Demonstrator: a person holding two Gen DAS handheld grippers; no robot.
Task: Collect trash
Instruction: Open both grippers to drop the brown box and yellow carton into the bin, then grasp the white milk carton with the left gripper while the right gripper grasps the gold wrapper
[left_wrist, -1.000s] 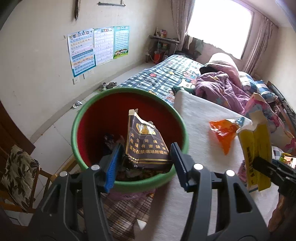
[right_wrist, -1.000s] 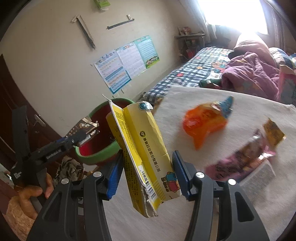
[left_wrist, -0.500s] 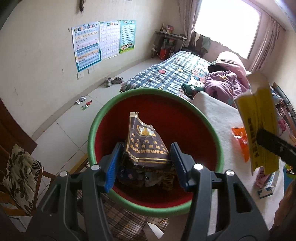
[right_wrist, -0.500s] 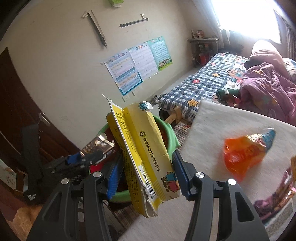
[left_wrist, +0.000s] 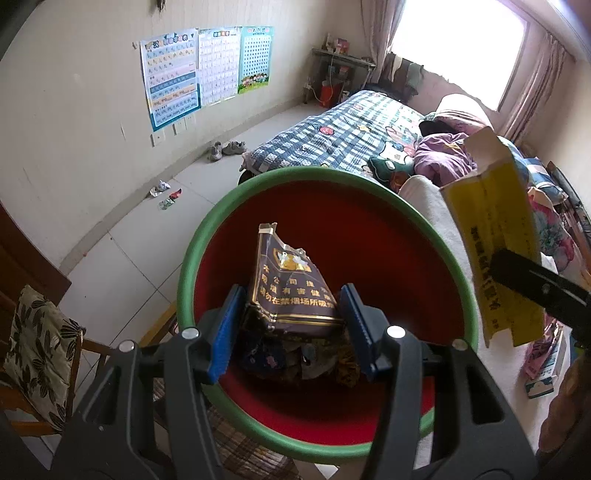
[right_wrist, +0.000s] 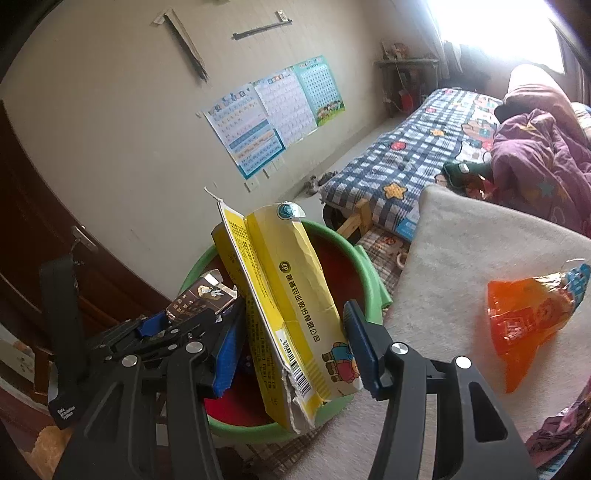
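Note:
A red bin with a green rim (left_wrist: 207, 236) stands beside the table; it shows in the right wrist view (right_wrist: 365, 266) too. My left gripper (left_wrist: 291, 325) is shut on a dark brown wrapper (left_wrist: 291, 284) and holds it over the bin's mouth, above other trash in the bin. My right gripper (right_wrist: 291, 343) is shut on a flattened yellow carton (right_wrist: 288, 295) and holds it over the bin's rim. The carton shows at the right of the left wrist view (left_wrist: 495, 236). The left gripper with its wrapper (right_wrist: 199, 299) shows at the left of the right wrist view.
An orange bag (right_wrist: 528, 317) lies on the grey cloth-covered table (right_wrist: 461, 251). More wrappers (left_wrist: 543, 354) lie at the table's near right. A bed with a checked blanket (left_wrist: 351, 133) stands behind. A cushioned wooden chair (left_wrist: 37, 354) is left of the bin. Scraps (left_wrist: 166, 192) lie on the floor.
Both grippers moved toward the bin. The left gripper now holds the brown wrapper over the bin's middle. The right gripper brought the yellow carton from over the table to the bin's rim.

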